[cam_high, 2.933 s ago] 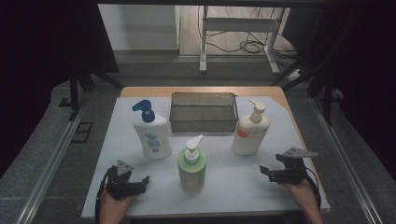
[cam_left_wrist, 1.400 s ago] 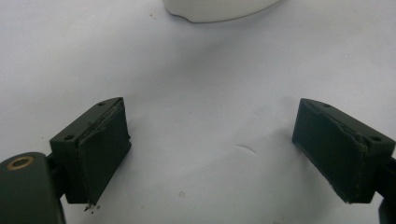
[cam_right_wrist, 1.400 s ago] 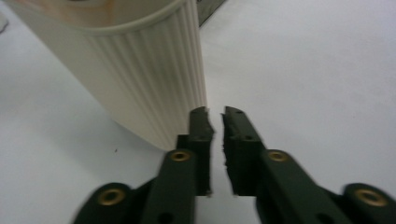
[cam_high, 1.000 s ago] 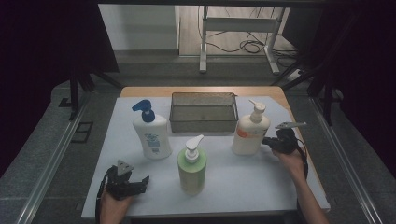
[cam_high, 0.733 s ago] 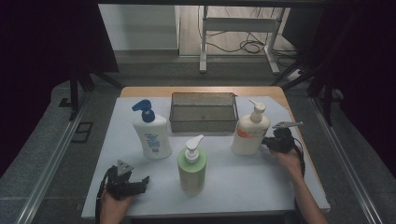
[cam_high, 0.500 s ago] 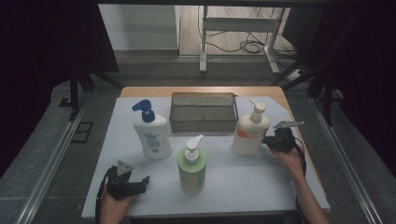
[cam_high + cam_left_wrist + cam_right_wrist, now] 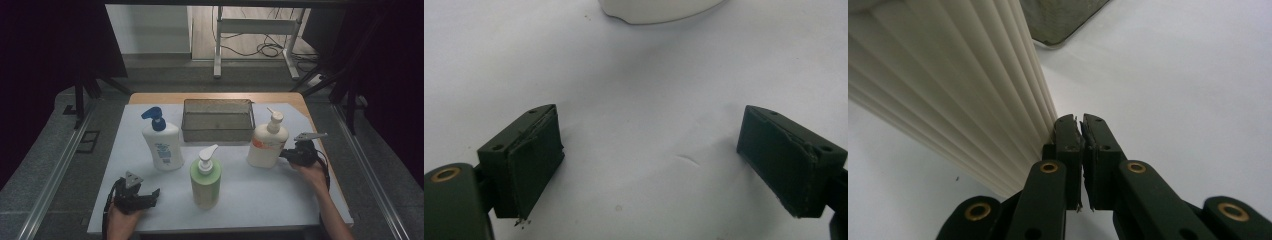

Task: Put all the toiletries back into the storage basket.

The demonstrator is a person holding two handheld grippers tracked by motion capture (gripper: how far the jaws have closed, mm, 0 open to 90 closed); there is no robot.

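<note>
Right gripper [image 7: 1082, 131]: jaws pressed together with nothing between them; the side of one jaw rests against the ribbed wall of the cream bottle [image 7: 267, 145].
Cream bottle: stands upright near the right edge of the desk [image 7: 280, 200], just right of the wire basket [image 7: 218, 120].
Left gripper [image 7: 651, 160]: jaws spread wide and empty, low over the bare desk near the front left corner.
Risk, tipping: the bottle is tall with a pump on top; a sideways push from the closed jaws low on its wall could probably rock it over.
Risk, collision: pushed leftwards it may strike the basket or slide toward the green bottle [image 7: 205, 179].
Risk, slipping: the rounded ribs give the jaw little hold, so the tip may skid off.
Blue-capped bottle [image 7: 161, 142]: well clear, at the left.
</note>
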